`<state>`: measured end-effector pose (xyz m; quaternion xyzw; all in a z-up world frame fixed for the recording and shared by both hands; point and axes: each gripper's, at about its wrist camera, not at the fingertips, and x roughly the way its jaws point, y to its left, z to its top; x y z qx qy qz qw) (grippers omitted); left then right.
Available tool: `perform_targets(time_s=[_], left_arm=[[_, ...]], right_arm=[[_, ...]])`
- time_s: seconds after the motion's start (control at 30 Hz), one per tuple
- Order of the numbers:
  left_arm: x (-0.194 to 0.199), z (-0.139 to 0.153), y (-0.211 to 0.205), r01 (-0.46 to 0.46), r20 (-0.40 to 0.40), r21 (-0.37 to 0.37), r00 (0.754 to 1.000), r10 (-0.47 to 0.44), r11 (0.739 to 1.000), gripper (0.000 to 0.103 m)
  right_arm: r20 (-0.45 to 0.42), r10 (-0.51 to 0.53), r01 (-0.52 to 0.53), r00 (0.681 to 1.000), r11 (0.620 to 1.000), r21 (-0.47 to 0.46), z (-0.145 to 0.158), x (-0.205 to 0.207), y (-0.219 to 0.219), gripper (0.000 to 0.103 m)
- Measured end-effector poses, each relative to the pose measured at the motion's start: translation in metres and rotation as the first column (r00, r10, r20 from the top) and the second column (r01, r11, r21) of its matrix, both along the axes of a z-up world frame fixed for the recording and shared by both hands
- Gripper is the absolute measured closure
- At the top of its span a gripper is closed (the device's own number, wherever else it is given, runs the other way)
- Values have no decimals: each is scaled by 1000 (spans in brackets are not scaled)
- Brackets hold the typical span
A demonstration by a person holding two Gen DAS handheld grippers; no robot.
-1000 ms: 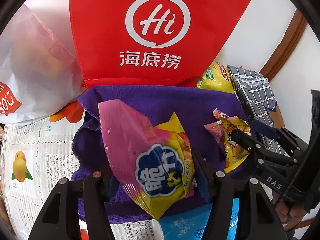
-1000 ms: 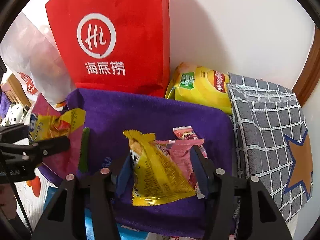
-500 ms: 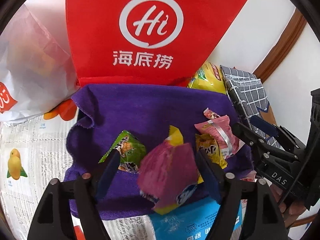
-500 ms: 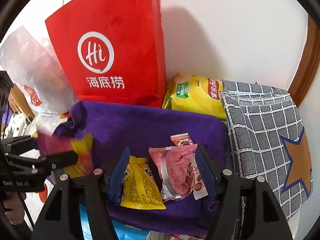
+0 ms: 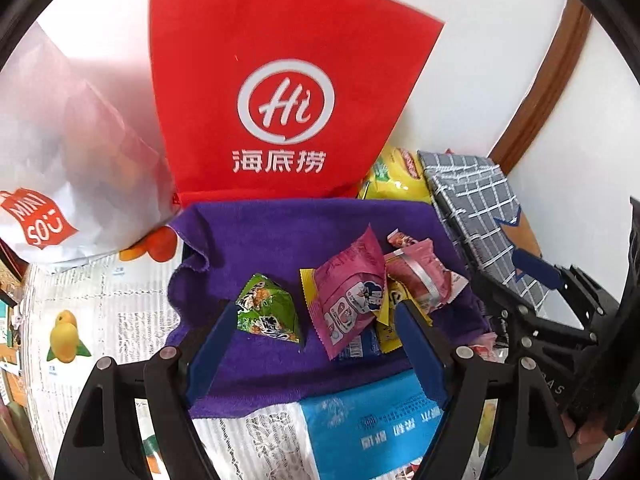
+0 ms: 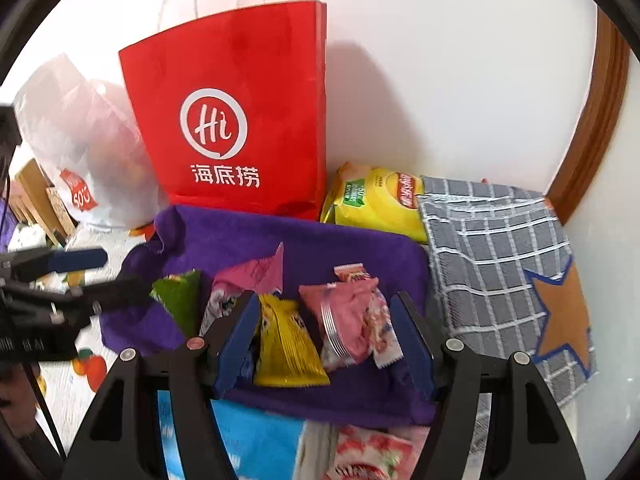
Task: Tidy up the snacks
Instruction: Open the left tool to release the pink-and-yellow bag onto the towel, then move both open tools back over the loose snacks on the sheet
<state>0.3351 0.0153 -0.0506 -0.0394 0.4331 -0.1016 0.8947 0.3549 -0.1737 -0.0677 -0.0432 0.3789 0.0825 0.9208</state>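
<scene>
A purple towel (image 5: pixel 280 236) (image 6: pixel 248 240) holds several snack packets: a green one (image 5: pixel 268 314) (image 6: pixel 180 296), a pink and yellow one (image 5: pixel 350 296) (image 6: pixel 248 276), a yellow one (image 6: pixel 286 348) and a pink one with a silver band (image 5: pixel 416 276) (image 6: pixel 346 320). My left gripper (image 5: pixel 316 328) is open and empty just short of the green and pink packets. My right gripper (image 6: pixel 324 340) is open and empty, its jaws standing either side of the yellow and pink packets. It also shows at the right of the left wrist view (image 5: pixel 532 280).
A red "Hi" bag (image 5: pixel 288 104) (image 6: pixel 240 120) stands against the wall behind the towel. A white plastic bag (image 5: pixel 68 160) is left, a yellow chip bag (image 6: pixel 376 200) and a grey checked pouch (image 6: pixel 500 260) right. A blue pack (image 5: pixel 372 432) lies in front.
Both grippers opened and let go their packets onto the towel, then drew back. The pink and yellow packet fell from the left gripper and lies among the others.
</scene>
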Motion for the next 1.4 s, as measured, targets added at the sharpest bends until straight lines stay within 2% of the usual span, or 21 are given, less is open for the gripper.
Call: perform_targets(time_s=[0.2, 0.33, 0.47, 0.63, 0.83, 1.07, 1.23, 1.4], left_arm=[[-29, 9, 8, -2, 36, 13, 999, 1, 1000, 23], [-47, 10, 16, -4, 45, 11, 999, 3, 1000, 23], [-73, 8, 25, -21, 50, 11, 999, 21, 1000, 23], [-101, 1, 33, -45, 39, -13, 998, 46, 999, 23], [-124, -18, 35, -99, -10, -34, 995, 99, 995, 25], [-142, -31, 22, -115, -1, -45, 993, 115, 992, 24], [-146, -41, 21, -117, -8, -50, 993, 117, 992, 25], [-137, -53, 24, -114, -25, -53, 993, 113, 992, 25]], right_arm=[[4, -36, 36, 999, 997, 61, 7, -22, -9, 36], [15, -63, 63, 998, 998, 13, 4, -39, -7, 36], [18, -87, 87, 996, 996, 3, -3, -59, -11, 36], [-3, -111, 111, 994, 994, 21, -13, -82, -26, 36], [-31, -105, 106, 994, 994, 23, -35, -101, -45, 38], [-93, -86, 89, 992, 996, 24, -72, -101, -62, 47], [-118, -141, 139, 983, 990, -17, -94, -88, -75, 49], [-135, -164, 165, 977, 986, -7, -106, -77, -83, 51]])
